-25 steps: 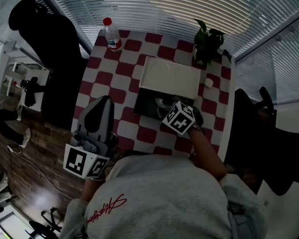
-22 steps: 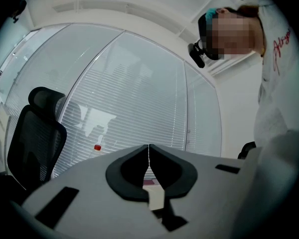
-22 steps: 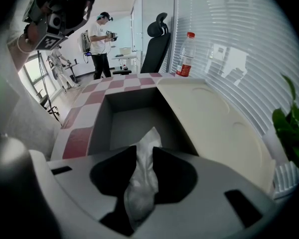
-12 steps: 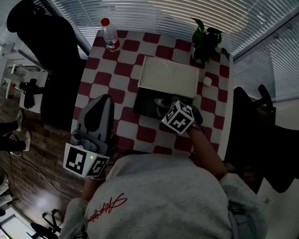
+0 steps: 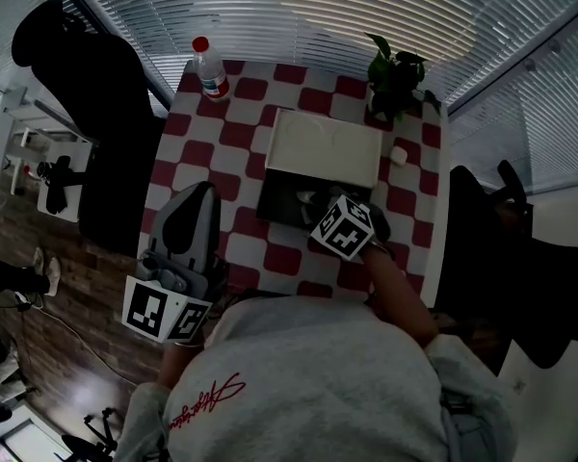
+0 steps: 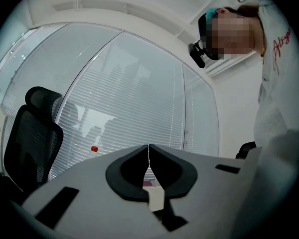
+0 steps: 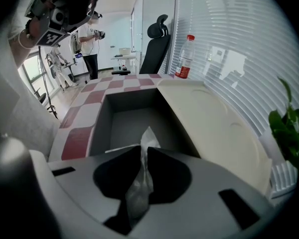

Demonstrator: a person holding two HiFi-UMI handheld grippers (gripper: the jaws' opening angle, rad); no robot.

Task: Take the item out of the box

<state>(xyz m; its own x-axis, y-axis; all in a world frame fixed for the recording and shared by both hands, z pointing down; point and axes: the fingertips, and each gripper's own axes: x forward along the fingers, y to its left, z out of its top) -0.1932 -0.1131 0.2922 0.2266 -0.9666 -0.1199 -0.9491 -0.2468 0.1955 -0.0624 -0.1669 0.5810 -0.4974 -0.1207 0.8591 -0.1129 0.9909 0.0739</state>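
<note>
- My right gripper (image 7: pixel 142 152) points steeply down into the box (image 5: pixel 275 202). Its jaws have just been closing and now pinch a crumpled clear plastic packet (image 7: pixel 139 183) between their pads.
- The clear plastic packet is inside the box, by the wall nearest me. Its free tip sticks up past the jaws toward twelve o'clock in the right gripper view.
- The box is dark grey and open, near the middle of the red-and-white checked table (image 5: pixel 212 152). Its cream lid (image 5: pixel 326 147) lies folded back along the box's twelve o'clock edge in the head view.
- My left gripper (image 5: pixel 198 196) is at the box's nine o'clock, well apart from it, at the table's edge. Its jaws are pressed together with nothing between them.
- A red-capped bottle (image 5: pixel 210 65) stands at the table's eleven o'clock corner.
- A potted plant (image 5: pixel 397 80) stands at the table's one o'clock corner.
</note>
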